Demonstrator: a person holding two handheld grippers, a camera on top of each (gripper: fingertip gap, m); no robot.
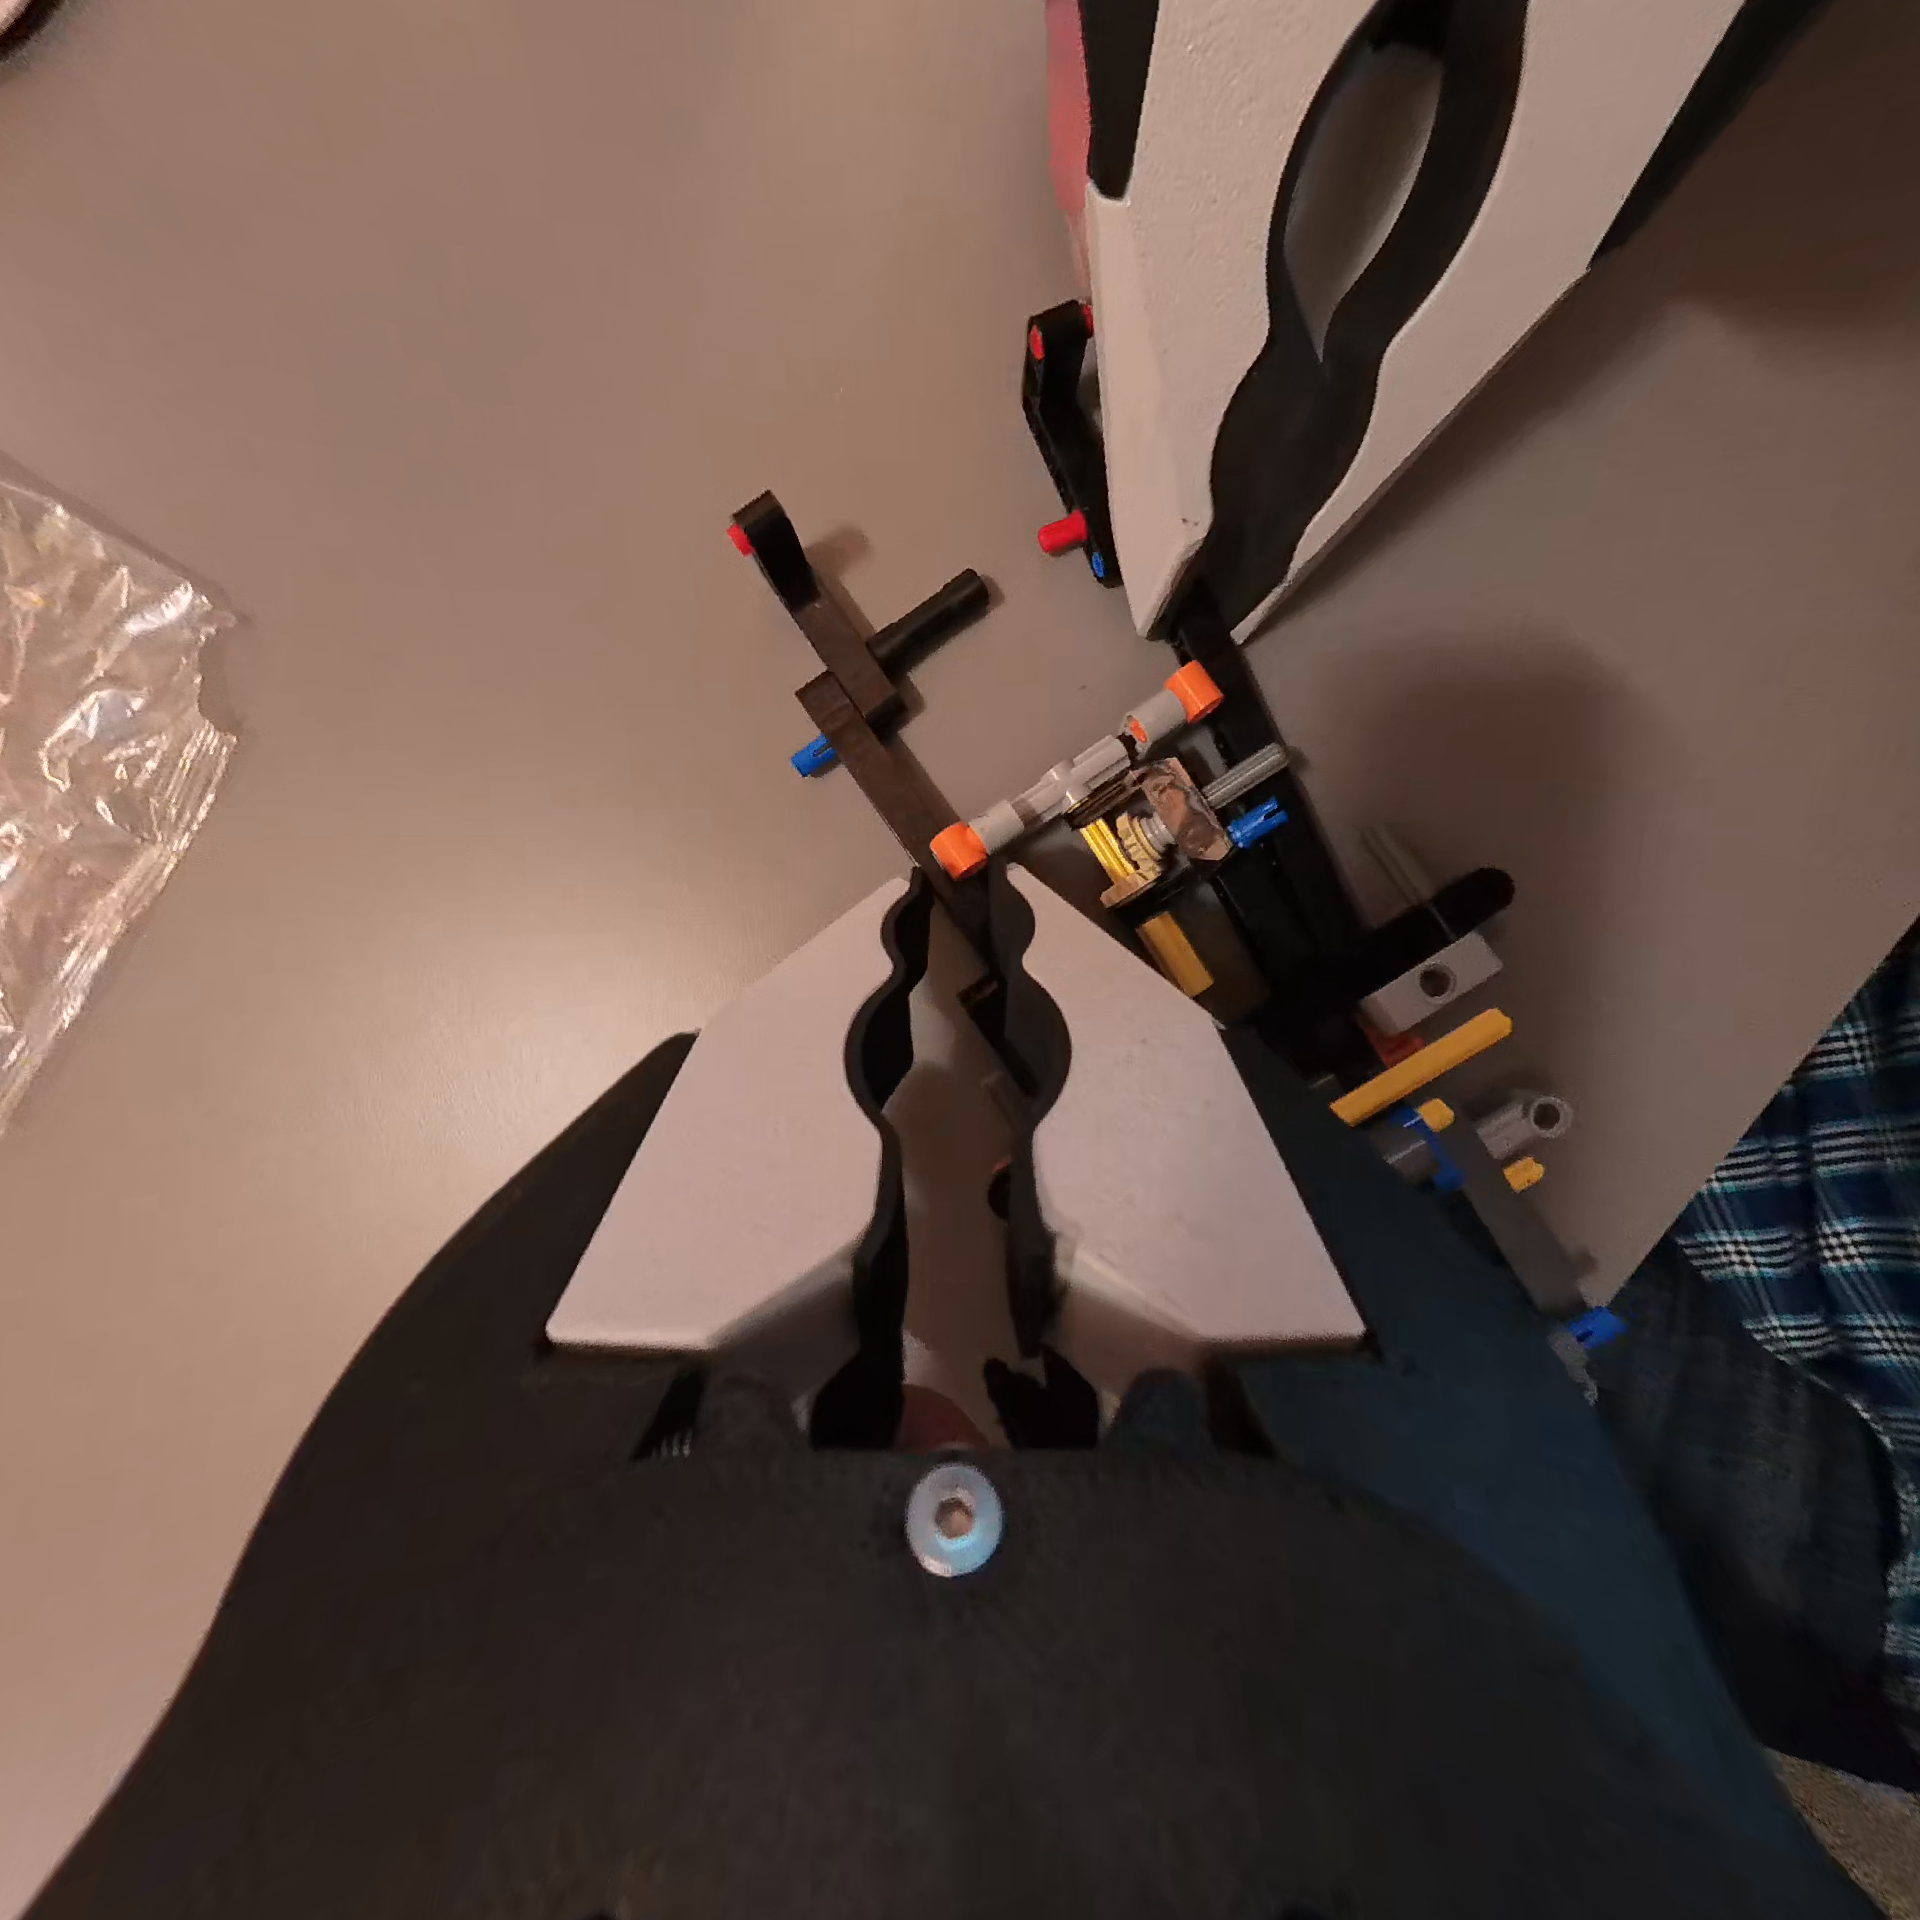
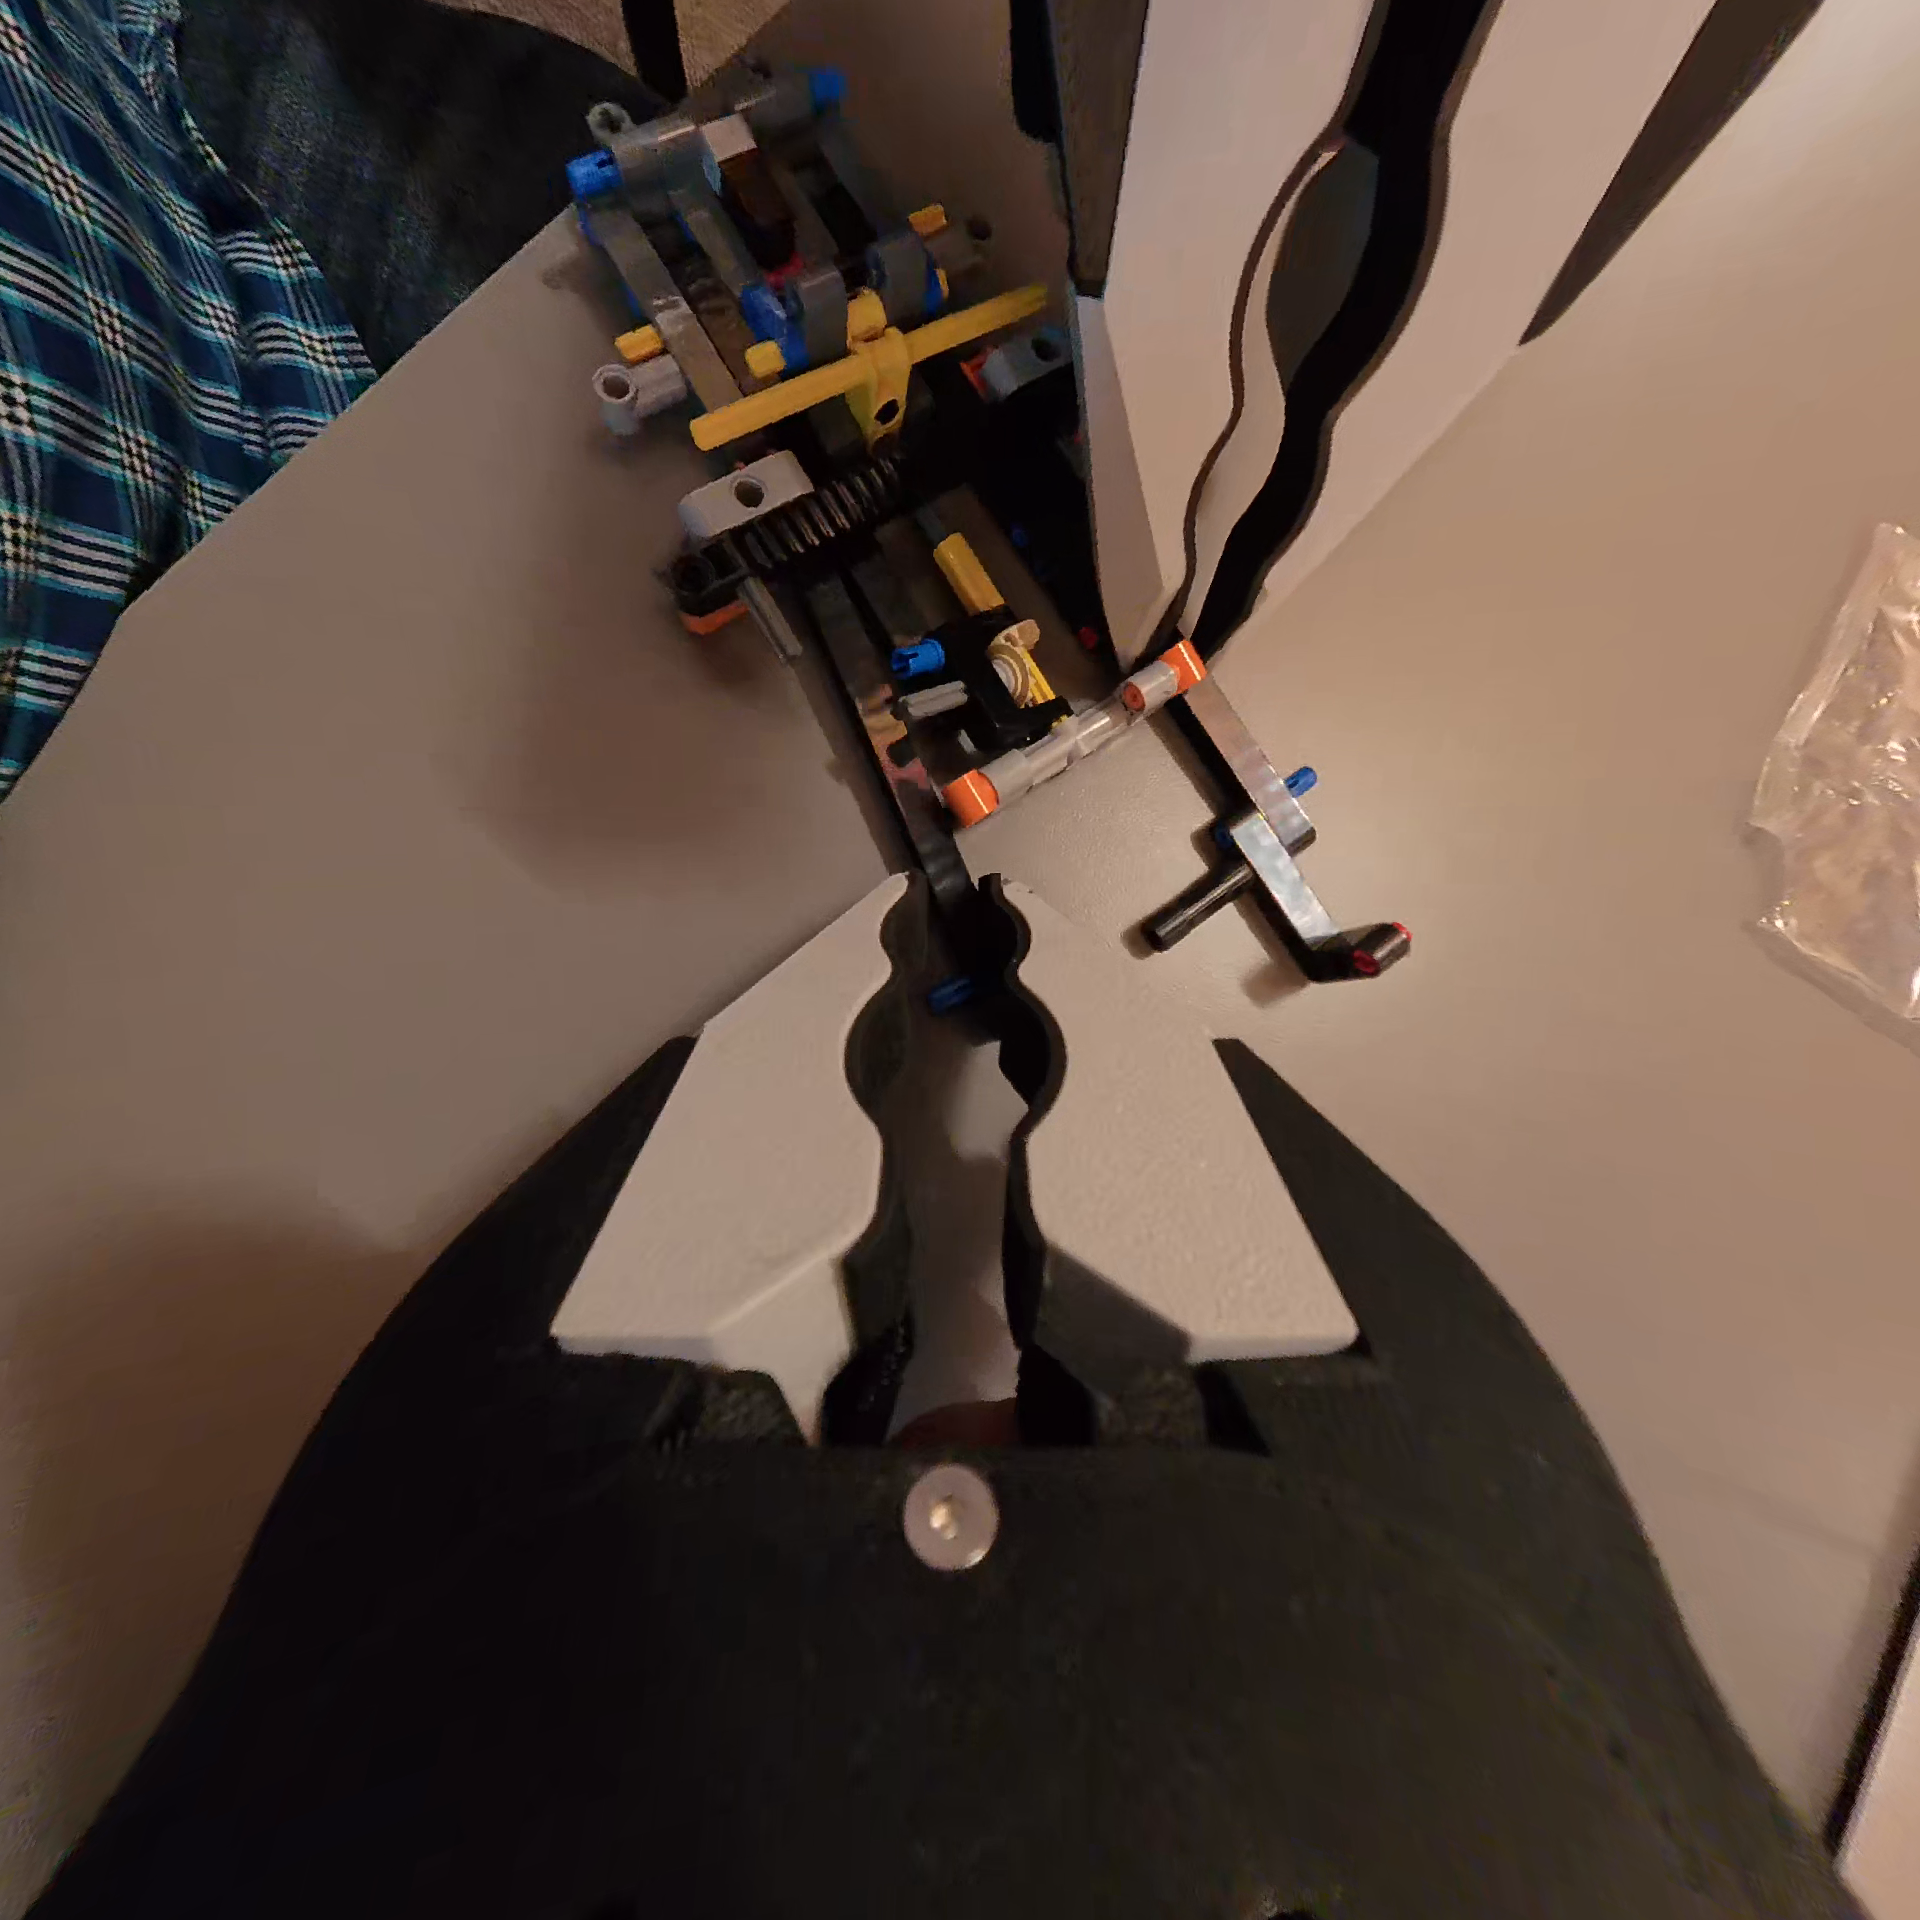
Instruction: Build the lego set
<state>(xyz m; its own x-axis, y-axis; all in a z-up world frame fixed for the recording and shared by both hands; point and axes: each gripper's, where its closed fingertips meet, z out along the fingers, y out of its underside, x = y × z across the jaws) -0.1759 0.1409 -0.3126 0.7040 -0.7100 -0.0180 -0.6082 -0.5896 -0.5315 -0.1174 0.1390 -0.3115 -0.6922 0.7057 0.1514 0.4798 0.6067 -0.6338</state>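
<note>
A Lego Technic chassis (image 2: pixel 821 395) of black, grey, yellow and blue parts lies on the beige table (image 1: pixel 416 364). A grey crossbar with orange ends (image 1: pixel 1081 774) joins its two long black side beams. My left gripper (image 1: pixel 961 883) is shut on one side beam (image 1: pixel 831 644), which carries a red pin, a blue pin and a black axle. My right gripper (image 2: pixel 961 888) is shut on the other side beam (image 2: pixel 940 852). Each gripper shows in the other's view, the right one (image 1: pixel 1174 613) and the left one (image 2: pixel 1158 649), on opposite sides of the crossbar.
A crumpled clear plastic bag (image 1: pixel 94 727) lies on the table away from the model, also in the right wrist view (image 2: pixel 1860 790). A person's blue plaid clothing (image 1: pixel 1808 1143) is just past the table edge by the chassis' far end (image 2: pixel 125 364). The grippers' ends are close to 6 cm from one another.
</note>
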